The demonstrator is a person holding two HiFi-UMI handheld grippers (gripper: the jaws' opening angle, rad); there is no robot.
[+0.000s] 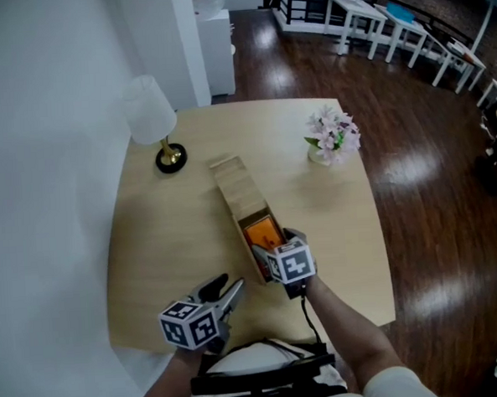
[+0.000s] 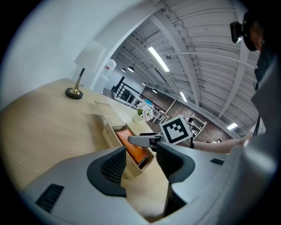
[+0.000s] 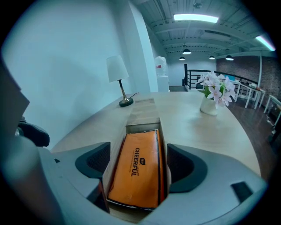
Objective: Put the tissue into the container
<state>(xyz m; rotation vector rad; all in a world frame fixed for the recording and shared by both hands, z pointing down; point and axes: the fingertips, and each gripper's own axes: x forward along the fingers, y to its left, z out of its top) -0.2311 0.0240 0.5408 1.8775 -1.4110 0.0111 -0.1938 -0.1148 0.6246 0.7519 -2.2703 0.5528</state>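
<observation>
Orange flat tissue pack (image 3: 137,149) — lies inside the open near end of the long pale-wood container (image 1: 231,182) on the light wooden table (image 1: 150,241).
Right gripper (image 3: 138,161) — angled steeply down, forearm (image 1: 344,318) reaching in from the table's near edge; jaws spread wide astride the container's end, with the pack between them, unclamped.
Left gripper (image 2: 141,169) — low over the near edge, tilted slightly down toward the container; jaws apart, holding nothing.

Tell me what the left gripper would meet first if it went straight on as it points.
Probably the near end of the wooden container, framed between the left gripper's open jaws; depth is unclear.
</observation>
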